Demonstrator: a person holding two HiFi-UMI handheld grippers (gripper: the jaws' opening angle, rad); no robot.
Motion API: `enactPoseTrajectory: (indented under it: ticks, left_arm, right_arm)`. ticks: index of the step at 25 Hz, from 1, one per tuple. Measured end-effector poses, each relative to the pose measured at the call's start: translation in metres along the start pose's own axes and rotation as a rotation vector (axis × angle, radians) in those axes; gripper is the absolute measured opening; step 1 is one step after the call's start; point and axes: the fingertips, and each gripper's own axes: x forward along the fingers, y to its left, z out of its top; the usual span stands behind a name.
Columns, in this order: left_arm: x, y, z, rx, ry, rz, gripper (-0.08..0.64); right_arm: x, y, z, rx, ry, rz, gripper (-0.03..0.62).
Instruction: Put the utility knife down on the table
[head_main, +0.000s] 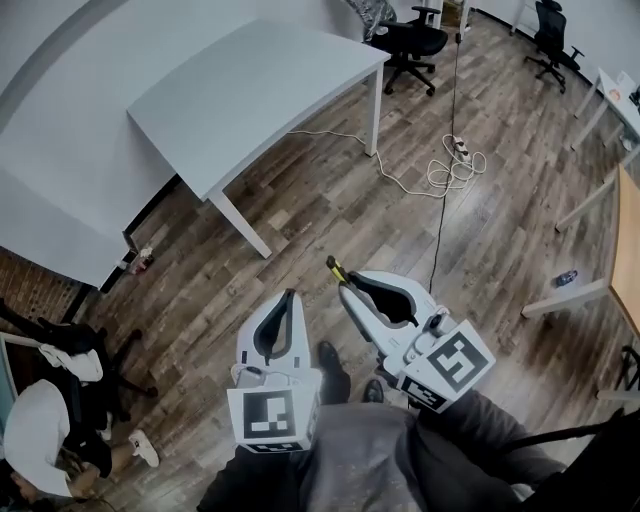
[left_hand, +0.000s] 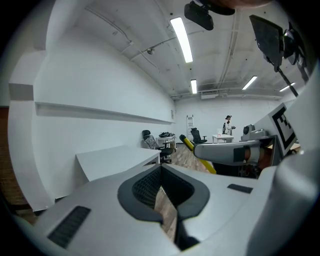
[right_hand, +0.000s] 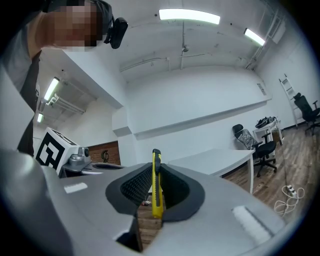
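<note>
we are standing on the wood floor (head_main: 300, 200), with the white table (head_main: 250, 90) ahead and well apart from both tools, so none of the putting-down is done yet. our left gripper (head_main: 289, 297) is hanging empty, its jaws drawn together with only a sliver of floor showing between them. our right gripper (head_main: 346, 286) is clamping the knife (right_hand: 156, 185) upright between its jaws, the yellow end poking out past them. we are judging that everything is left: carrying the knife over to the table, lowering it flat and letting go.
</note>
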Motion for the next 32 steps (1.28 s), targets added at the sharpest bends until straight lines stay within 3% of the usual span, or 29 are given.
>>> enactPoseTrajectory:
  ticks: [14,25,32]
  left_arm:
    - [0.086,0.116,0.011,-0.062,-0.034,-0.01,0.002]
    - [0.15,0.128,0.014,-0.06,0.016,-0.04,0.003]
    - [0.222,0.132,0.029,-0.017,0.044,0.0,0.002]
  right_arm:
    - [0.141,-0.034,0.007,-0.041,0.047,0.011,0.051]
    - [0.169,-0.09,0.012,-0.031,0.049,-0.031,0.051]
    - [0.192,-0.156,0.019,-0.003,0.027,-0.019,0.051]
